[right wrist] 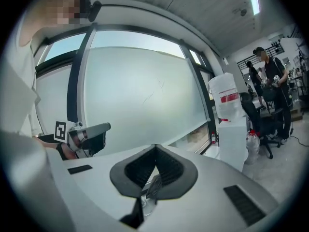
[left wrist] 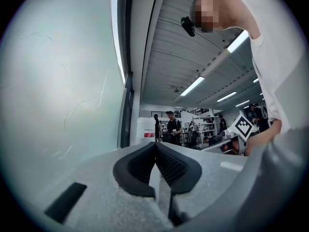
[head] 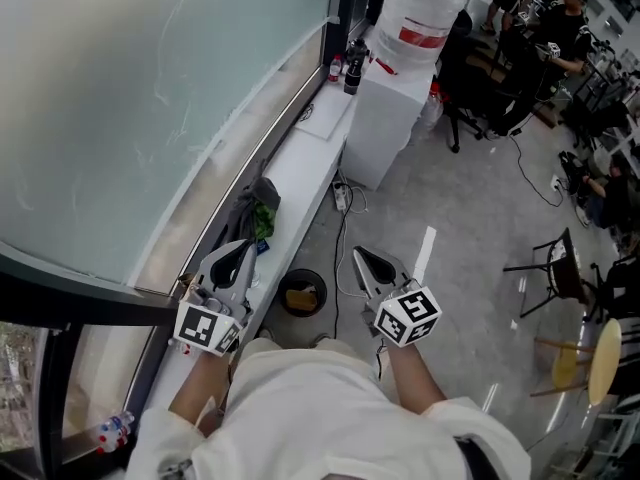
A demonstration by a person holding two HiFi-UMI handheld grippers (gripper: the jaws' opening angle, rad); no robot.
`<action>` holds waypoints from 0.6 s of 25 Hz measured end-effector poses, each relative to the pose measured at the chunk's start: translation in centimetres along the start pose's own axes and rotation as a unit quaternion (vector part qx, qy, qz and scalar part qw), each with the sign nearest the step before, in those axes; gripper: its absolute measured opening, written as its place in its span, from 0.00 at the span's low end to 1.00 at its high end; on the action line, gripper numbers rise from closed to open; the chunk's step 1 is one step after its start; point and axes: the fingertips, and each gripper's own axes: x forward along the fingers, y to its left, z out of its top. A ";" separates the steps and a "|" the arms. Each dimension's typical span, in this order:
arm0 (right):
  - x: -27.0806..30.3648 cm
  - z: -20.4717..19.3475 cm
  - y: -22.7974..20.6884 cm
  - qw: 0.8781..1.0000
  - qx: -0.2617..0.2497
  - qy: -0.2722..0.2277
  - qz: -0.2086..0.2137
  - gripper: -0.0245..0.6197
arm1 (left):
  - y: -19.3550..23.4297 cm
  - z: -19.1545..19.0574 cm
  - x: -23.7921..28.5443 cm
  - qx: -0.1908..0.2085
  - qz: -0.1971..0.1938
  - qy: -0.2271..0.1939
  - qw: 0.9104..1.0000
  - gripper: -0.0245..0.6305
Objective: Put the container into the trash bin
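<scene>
A round black trash bin stands on the floor beside the white ledge, with something yellow-brown lying inside it; I cannot tell whether that is the container. Both grippers are held up in front of the person, one on each side of the bin and well above it. My left gripper is shut, its pads meeting at the tips with nothing between them. My right gripper is also shut and holds nothing I can make out. In the right gripper view the left gripper shows at the left.
A long white ledge runs under the frosted window, with a dark bag on it. A white cabinet carries a big white bundle. A power strip lies on the floor. People and chairs fill the right.
</scene>
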 end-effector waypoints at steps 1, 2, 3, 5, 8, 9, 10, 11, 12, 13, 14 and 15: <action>-0.3 0.7 -0.3 1.000 -0.003 -0.007 -0.002 0.04 | 0.0 0.5 0.1 0.001 0.001 -0.005 1.000 0.06; -0.5 1.4 -0.4 1.000 -0.008 -0.013 -0.003 0.04 | 0.0 0.8 0.2 0.001 0.002 -0.009 1.000 0.06; -0.7 2.0 -0.5 1.000 -0.014 -0.019 -0.006 0.04 | 0.0 1.1 0.3 0.001 0.002 -0.012 1.000 0.06; -1.1 3.0 -0.7 0.999 -0.028 -0.030 -0.013 0.04 | 0.2 1.5 0.3 0.000 0.006 -0.016 1.000 0.06; -2.1 4.5 -1.3 0.997 -0.042 -0.055 -0.032 0.04 | 0.9 2.3 0.0 -0.002 0.015 -0.024 1.000 0.06; -2.5 4.9 -1.6 0.996 -0.048 -0.064 -0.043 0.04 | 1.3 2.6 -0.2 -0.002 0.018 -0.027 0.999 0.06; -2.9 5.2 -1.8 0.995 -0.055 -0.071 -0.053 0.04 | 1.7 2.9 -0.5 -0.003 0.022 -0.029 0.999 0.06; -3.3 5.6 -2.0 0.993 -0.062 -0.076 -0.062 0.04 | 2.1 3.3 -0.8 -0.002 0.026 -0.033 0.999 0.06; -3.7 5.9 -2.1 0.992 -0.067 -0.080 -0.070 0.04 | 2.5 3.7 -1.2 -0.002 0.031 -0.036 0.999 0.06; -4.0 6.3 -2.2 0.991 -0.072 -0.085 -0.078 0.04 | 3.0 4.1 -1.5 -0.002 0.036 -0.039 0.999 0.06; -4.4 6.8 -2.2 0.990 -0.076 -0.089 -0.084 0.04 | 3.3 4.5 -1.9 -0.003 0.040 -0.042 0.998 0.06; -4.8 7.2 -2.2 0.988 -0.080 -0.093 -0.090 0.04 | 3.6 4.9 -2.2 -0.003 0.043 -0.045 0.998 0.06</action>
